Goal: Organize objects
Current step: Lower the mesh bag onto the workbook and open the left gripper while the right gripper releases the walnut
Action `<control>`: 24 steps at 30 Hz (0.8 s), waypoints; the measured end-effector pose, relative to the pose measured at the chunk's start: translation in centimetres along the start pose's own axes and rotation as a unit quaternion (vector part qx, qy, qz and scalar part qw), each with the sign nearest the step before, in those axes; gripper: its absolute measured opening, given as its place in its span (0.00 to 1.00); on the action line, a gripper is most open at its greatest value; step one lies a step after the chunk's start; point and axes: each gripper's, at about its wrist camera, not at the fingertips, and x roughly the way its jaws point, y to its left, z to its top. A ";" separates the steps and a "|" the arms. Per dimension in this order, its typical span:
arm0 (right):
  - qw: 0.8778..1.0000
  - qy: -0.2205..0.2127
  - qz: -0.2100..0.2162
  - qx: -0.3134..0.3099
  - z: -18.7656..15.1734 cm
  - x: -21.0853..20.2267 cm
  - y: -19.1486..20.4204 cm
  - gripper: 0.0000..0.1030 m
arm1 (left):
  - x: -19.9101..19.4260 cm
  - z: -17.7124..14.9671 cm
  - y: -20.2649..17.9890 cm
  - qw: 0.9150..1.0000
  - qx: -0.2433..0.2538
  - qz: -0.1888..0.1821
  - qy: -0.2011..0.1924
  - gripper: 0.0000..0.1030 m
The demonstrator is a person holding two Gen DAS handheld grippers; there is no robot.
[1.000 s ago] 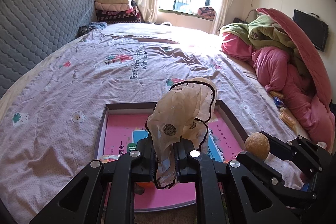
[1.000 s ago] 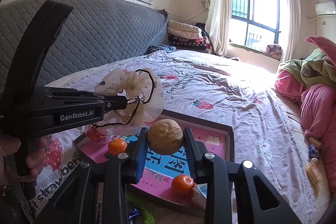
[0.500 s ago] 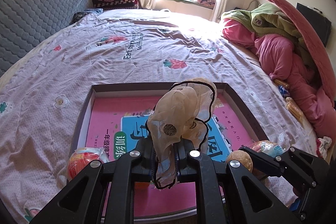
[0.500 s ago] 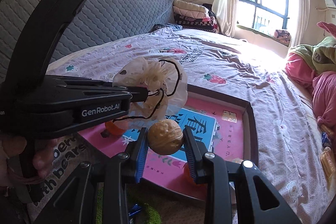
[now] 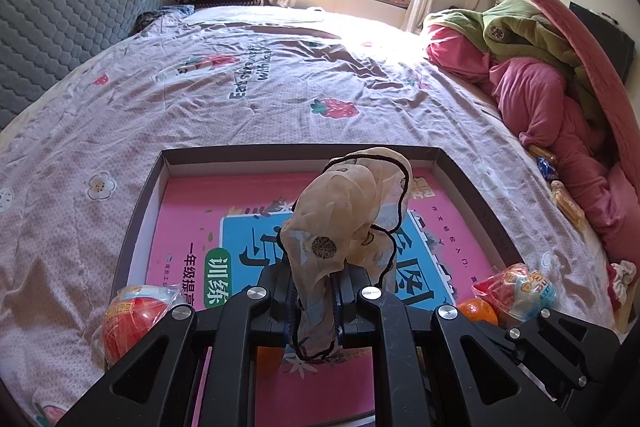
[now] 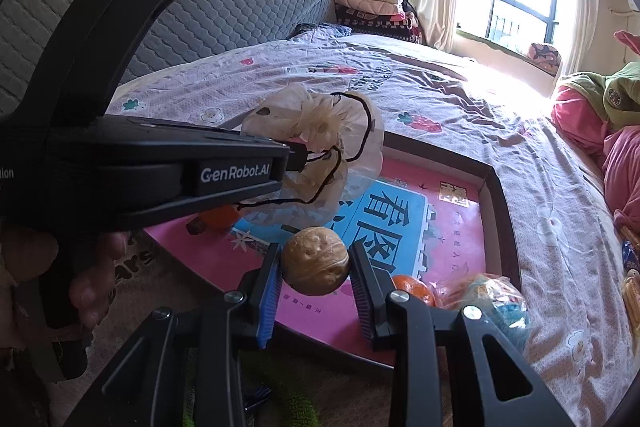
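Observation:
My left gripper is shut on a sheer beige hair scrunchie with black edging, which bunches up above the jaws. It hangs over the near half of a dark-rimmed tray with a pink and blue printed bottom. In the right wrist view my right gripper is shut on a brown walnut, low over the tray's near edge. The left gripper with the scrunchie reaches in from the left there, held by a person's hand.
In the tray lie an orange and a wrapped ball at the near right corner, a red wrapped ball at the near left, and another orange under the left gripper. Pink and green quilts pile up on the bed's right side.
Both grippers have sunk toward the tray and tipped further down. The walnut now hangs just over the tray's near edge. Both grips are unchanged.

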 end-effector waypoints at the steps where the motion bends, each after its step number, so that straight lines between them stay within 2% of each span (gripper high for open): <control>1: 1.000 0.002 -0.001 0.000 -0.1 0.1 0.0 0.33 | 0.1 0.0 0.0 1.000 0.000 0.001 0.000 0.14; 24: 0.999 0.031 0.018 -0.012 1.0 1.9 0.7 0.33 | 2.0 0.3 0.8 0.999 -0.002 0.010 0.035 0.15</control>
